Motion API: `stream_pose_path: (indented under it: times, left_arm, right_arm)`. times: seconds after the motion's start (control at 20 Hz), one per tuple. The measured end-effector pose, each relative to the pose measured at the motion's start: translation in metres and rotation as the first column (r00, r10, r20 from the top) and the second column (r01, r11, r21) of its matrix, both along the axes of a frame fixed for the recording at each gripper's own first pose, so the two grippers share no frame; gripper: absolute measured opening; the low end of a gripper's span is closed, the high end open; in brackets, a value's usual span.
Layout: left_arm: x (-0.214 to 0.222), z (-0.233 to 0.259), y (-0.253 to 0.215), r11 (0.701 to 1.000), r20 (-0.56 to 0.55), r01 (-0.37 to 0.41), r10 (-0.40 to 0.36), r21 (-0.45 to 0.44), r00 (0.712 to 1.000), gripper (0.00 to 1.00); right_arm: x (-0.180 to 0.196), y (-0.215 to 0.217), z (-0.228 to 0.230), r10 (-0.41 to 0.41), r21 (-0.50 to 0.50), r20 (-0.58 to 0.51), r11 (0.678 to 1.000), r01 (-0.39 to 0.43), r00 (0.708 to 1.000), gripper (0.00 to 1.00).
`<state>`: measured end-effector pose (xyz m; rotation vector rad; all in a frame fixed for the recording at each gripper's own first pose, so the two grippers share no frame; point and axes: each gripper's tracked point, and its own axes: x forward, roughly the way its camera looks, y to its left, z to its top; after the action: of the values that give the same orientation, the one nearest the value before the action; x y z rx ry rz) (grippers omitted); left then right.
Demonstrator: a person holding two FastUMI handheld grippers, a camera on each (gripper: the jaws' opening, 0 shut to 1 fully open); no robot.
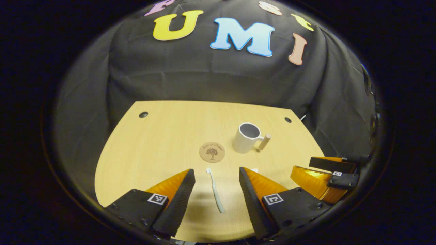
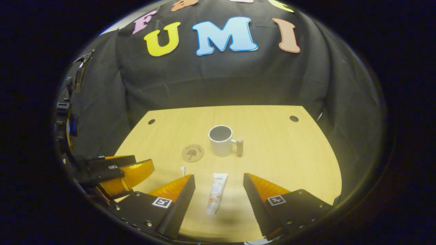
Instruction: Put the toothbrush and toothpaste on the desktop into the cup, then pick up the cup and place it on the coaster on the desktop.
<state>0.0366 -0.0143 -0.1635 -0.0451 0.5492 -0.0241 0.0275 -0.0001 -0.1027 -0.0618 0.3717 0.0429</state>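
A white toothbrush [image 1: 215, 190] lies flat on the wooden desktop [image 1: 163, 136], between the spread fingers of my left gripper [image 1: 216, 175], which hovers open above it. In the right gripper view a white toothpaste tube [image 2: 216, 193] lies between the fingers of my open right gripper [image 2: 218, 179]. Farther back stands a white cup [image 1: 246, 137] [image 2: 221, 140] with a wooden handle, upright and with nothing seen inside. A round cork coaster [image 1: 212, 151] [image 2: 192, 152] lies just left of the cup. The toothbrush head [image 2: 183, 168] peeks out beside my right gripper's left finger.
The right gripper [image 1: 327, 177] shows at the right edge of the left gripper view; the left gripper [image 2: 115, 172] shows at the left edge of the right gripper view. Two dark cable holes [image 1: 143, 114] [image 1: 287, 119] sit near the desktop's back corners. Black cloth hangs behind the desk.
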Motion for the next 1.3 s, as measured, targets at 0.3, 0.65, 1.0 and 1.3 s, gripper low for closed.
stream_pose_path:
  times: [0.3, 0.65, 1.0, 1.3]
  left_arm:
    - [0.026, -0.067, 0.005, 1.0, -0.19, 0.0, -0.003, -0.015, 0.982, 0.93]
    - [0.043, -0.13, 0.019, 0.998, -0.373, -0.052, 0.041, -0.02, 0.927, 0.84]
    - [0.059, -0.174, 0.034, 0.995, -0.484, -0.089, 0.103, 0.051, 0.869, 0.81]
    - [0.06, -0.182, 0.042, 0.99, -0.531, -0.106, 0.141, 0.095, 0.836, 0.65]
  right_arm:
    - [0.038, 0.005, -0.056, -0.001, -0.014, -0.207, 1.0, -0.002, 0.978, 0.76]
    - [0.063, -0.002, -0.114, -0.059, -0.098, -0.391, 0.995, 0.022, 0.918, 0.69]
    - [0.083, -0.008, -0.139, -0.106, -0.102, -0.477, 0.993, 0.064, 0.872, 0.69]
    - [0.088, -0.016, -0.162, -0.128, -0.132, -0.54, 0.989, 0.066, 0.832, 0.7]
